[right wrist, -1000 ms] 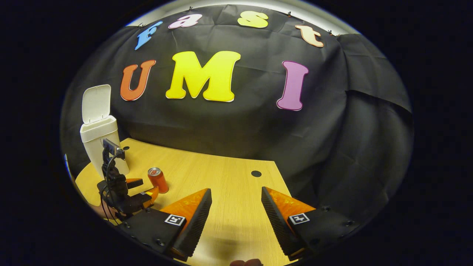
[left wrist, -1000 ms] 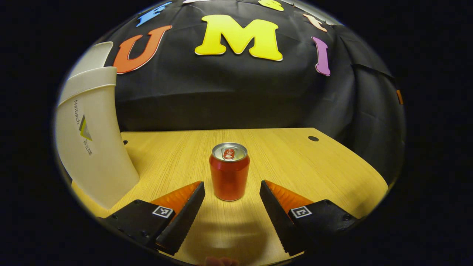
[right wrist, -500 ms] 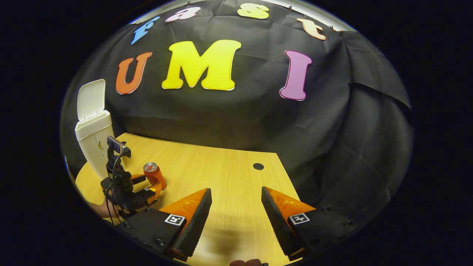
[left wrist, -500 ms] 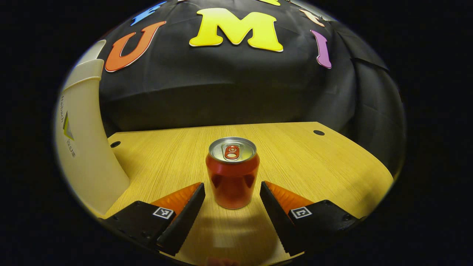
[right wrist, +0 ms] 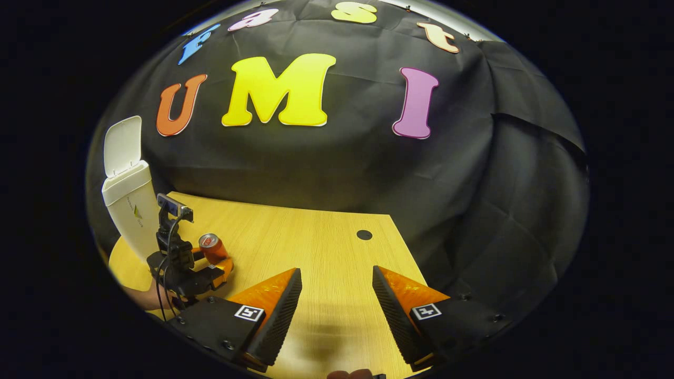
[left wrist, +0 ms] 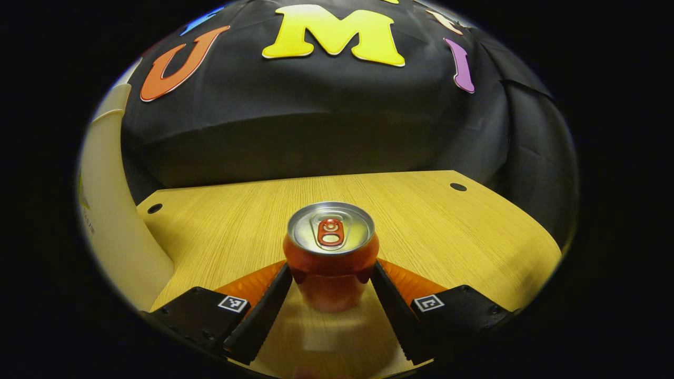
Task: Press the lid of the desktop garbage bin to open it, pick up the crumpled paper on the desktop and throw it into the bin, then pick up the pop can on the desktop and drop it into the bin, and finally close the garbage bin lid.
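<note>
- Bin (left wrist: 108, 210): pale plastic, standing left of the can on the desk. In the right gripper view the bin (right wrist: 129, 208) has its lid (right wrist: 122, 145) tipped up and back, so the opening step is judged done. In the left gripper view it has slid toward the left edge compared with a second ago, as the camera moved forward.
- Left gripper (left wrist: 330, 287): fingers spread, one on each side of the can. A second ago the can stood ahead of the fingertips; half a second ago it was level with them; now it sits between them. The inner faces look very close to the can's sides, but whether they touch cannot be told, and the gap looks no narrower than before, so it counts as apart, not clamped. In the right gripper view the left gripper (right wrist: 213, 263) brackets the can, with a hand (right wrist: 147, 297) behind it.
- Can (left wrist: 330, 258): red, silver top with tab, upright on the desk, right of the bin and well short of the desk's back edge. In the right gripper view the can (right wrist: 212, 247) stands just right of the bin.
- Desk (left wrist: 447, 231): yellow wood grain, a dark round hole right of the can near the back edge.
- Right gripper (right wrist: 336, 302): well to the right of the can, fingers wide apart over bare desk (right wrist: 326, 252), holding nothing.
- Crumpled paper: not on the desk around the can; judged already in the bin.
- Meaning for the task: the approach to the can is finished; closing the fingers on it, then lifting toward the bin, is judged the next need.
</note>
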Available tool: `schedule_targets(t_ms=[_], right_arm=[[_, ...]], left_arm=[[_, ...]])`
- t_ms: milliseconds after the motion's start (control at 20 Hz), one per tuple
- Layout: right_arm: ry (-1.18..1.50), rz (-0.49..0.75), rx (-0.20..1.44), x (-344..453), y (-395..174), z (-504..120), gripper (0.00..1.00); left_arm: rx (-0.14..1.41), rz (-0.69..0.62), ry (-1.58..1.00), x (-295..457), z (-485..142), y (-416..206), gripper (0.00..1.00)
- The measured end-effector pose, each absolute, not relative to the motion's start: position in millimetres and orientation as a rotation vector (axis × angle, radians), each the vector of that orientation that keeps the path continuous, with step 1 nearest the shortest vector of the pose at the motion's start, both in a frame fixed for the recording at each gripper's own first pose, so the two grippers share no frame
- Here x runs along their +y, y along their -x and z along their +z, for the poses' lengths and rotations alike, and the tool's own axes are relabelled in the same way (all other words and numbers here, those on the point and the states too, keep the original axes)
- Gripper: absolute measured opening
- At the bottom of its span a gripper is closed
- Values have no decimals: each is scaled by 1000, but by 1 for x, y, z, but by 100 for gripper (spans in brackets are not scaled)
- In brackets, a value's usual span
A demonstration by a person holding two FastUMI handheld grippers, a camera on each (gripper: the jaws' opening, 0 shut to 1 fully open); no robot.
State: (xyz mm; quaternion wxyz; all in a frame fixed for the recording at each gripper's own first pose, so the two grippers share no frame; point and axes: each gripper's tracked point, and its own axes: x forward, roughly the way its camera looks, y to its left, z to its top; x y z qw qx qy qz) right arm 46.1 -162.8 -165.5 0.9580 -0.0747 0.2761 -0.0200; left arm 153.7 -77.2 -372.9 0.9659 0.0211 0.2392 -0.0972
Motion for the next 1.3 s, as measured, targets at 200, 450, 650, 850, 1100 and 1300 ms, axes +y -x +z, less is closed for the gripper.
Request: schedule_targets(t_ms=[200,450,650,850,1100,1300], right_arm=[[150,-47,554,-163,-44,-163,86],[129,-33,546,-152,-40,-161,86],[114,0,524,-134,-29,-154,86],[90,53,492,-108,-21,-146,86],[61,105,431,-81,-21,-127,86],[83,150,392,-65,-25,-116,86]], left_arm=[[500,-206,-56,-76,-374,-154,86],[452,-204,-46,-71,-334,-148,86],[392,-198,-24,-63,-275,-143,86],[303,-147,-48,-38,-202,-142,86],[205,-49,-89,15,-125,-143,85],[152,31,-95,62,-81,-145,85]])
